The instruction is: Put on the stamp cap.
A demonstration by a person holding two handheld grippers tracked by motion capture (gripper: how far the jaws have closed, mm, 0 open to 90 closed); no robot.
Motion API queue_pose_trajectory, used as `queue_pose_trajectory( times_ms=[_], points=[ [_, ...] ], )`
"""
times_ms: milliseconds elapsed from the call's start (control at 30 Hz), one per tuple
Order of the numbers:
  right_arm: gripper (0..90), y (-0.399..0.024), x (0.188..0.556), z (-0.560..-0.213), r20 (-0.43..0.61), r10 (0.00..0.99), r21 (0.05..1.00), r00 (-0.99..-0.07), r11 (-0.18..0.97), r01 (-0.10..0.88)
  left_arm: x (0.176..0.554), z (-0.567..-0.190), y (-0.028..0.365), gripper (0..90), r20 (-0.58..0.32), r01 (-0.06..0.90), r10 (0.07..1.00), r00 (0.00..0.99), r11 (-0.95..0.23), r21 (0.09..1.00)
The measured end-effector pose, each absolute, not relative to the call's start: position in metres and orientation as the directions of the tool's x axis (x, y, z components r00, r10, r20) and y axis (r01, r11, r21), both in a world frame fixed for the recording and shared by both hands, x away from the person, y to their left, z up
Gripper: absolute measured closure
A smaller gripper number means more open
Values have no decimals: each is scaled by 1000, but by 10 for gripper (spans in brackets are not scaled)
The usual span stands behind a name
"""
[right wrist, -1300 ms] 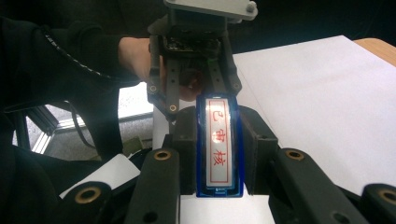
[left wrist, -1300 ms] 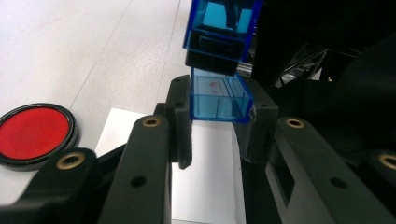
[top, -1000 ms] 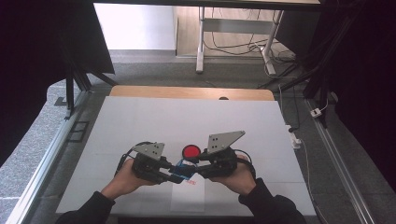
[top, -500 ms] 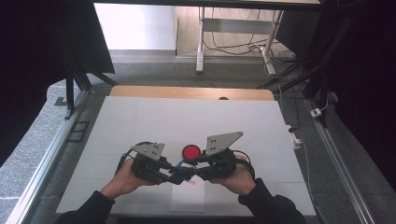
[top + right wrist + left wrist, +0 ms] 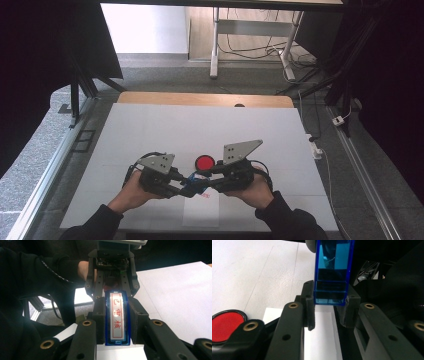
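The blue stamp (image 5: 192,185) is hanging just above the white sheet (image 5: 200,212) on the worktop (image 5: 150,130), close in front of the red ink pad (image 5: 204,162), which is serving here as the landmark. Both grippers are clenching the stamp from opposite ends. The left gripper (image 5: 327,307), on the near-left side of the ink pad, is pinching one end of the translucent blue body (image 5: 332,272) between its pads. The right gripper (image 5: 117,322), on the near-right side of the ink pad, is clamping the long sides, with the label of red characters (image 5: 116,315) facing its camera.

Handling judgement: the stamp is looking like a small, rigid plastic case, light and glossy, so it is likely slipping easily under a shallow grip. The flat side walls are offering the best hold; the pads should be seating squarely on them, away from the label face. Moderate pressure is advisable, since thin clear plastic may be cracking or popping open under a hard squeeze
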State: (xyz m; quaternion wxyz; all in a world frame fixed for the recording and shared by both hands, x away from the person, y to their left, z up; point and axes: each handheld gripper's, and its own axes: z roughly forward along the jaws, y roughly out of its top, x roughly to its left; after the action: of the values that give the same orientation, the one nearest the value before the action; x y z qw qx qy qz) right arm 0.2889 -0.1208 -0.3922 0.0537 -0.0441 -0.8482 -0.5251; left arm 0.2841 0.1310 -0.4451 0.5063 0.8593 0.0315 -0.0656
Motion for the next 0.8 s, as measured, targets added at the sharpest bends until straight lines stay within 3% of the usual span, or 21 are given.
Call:
queue_pose_trajectory(
  times_ms=[200, 800],
  points=[
    [716, -120, 288, -390, 108, 30, 884, -994, 455, 110, 283, -445, 130, 667, -136, 129, 20, 991, -478, 869],
    [715, -123, 289, -392, 79, 65, 879, -995, 466, 101, 277, -450, 134, 359, -141, 222, 193, 971, -515, 828]
  ],
)
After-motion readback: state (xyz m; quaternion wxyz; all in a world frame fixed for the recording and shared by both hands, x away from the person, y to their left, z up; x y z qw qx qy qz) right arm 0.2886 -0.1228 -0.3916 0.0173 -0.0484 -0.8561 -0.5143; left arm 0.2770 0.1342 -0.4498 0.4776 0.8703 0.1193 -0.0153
